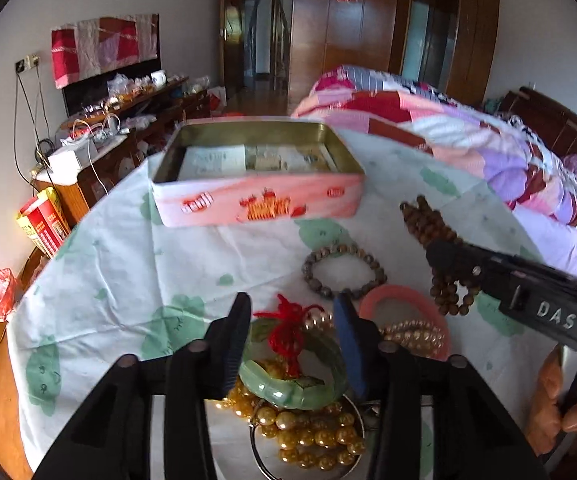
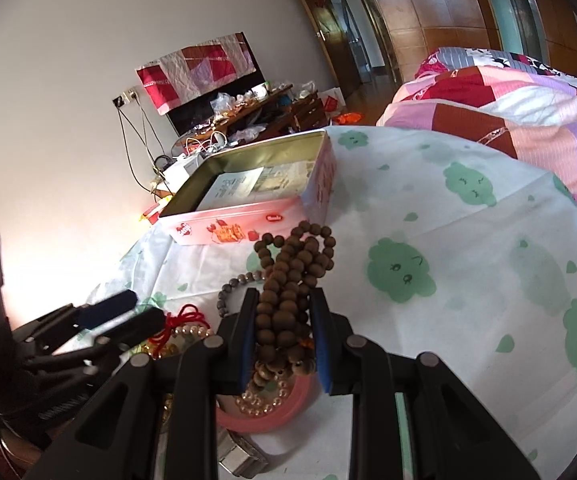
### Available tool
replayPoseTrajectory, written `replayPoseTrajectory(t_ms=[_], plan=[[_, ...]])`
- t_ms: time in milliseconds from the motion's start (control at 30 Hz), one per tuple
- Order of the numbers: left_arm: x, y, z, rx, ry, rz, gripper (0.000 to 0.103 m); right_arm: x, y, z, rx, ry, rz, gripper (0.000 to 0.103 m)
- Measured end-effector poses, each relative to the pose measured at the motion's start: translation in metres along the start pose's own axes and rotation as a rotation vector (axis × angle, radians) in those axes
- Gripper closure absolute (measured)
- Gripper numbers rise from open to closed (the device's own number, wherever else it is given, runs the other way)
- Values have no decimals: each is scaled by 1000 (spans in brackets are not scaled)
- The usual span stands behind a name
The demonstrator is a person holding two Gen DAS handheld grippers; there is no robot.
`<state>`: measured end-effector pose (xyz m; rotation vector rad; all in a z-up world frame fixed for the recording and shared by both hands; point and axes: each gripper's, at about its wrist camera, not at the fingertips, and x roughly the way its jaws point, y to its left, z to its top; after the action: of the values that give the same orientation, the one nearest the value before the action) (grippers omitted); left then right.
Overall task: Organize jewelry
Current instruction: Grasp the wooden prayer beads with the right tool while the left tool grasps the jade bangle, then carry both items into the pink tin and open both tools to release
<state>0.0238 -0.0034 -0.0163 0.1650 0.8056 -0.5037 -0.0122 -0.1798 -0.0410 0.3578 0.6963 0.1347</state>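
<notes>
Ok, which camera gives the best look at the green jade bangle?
The left wrist view. There the green jade bangle lies between the open fingers of the left gripper, its band and red tassel clear. In the right wrist view the left gripper covers that spot; only the tassel shows.

Matt wooden beads (image 2: 288, 292), glossy metal tin (image 1: 256, 172)

Tin (image 1: 256, 200) behind bracelets (image 1: 344, 276), seemingly papers (image 1: 248, 158) inside
</notes>
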Motion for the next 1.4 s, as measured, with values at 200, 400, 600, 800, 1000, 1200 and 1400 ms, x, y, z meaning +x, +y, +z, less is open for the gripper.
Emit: replayPoseTrajectory(t_ms=[200,400,600,800,1000,1200,1400], plan=[[10,-1,-5,-10,49,-22,91,3,-1,-1,6,17,-1,75],[-5,3,-4,-56,-38,-64,100,6,-1,-2,5,33,-14,75],[-39,8,7,-114,-192,-151,100,6,2,-2,-10,32,-31,75],[-60,17,14,-166,-301,-227,100,0,8,0,-34,5,-58,75],[-65,34,25,-206,-382,-248,100,-17,12,22,-37,-68,-31,75],[-45,51,44,-255,-403,-227,100,-13,20,53,-49,-118,0,75],[-19,61,69,-248,-406,-175,100,17,25,78,-75,-134,-14,75]])
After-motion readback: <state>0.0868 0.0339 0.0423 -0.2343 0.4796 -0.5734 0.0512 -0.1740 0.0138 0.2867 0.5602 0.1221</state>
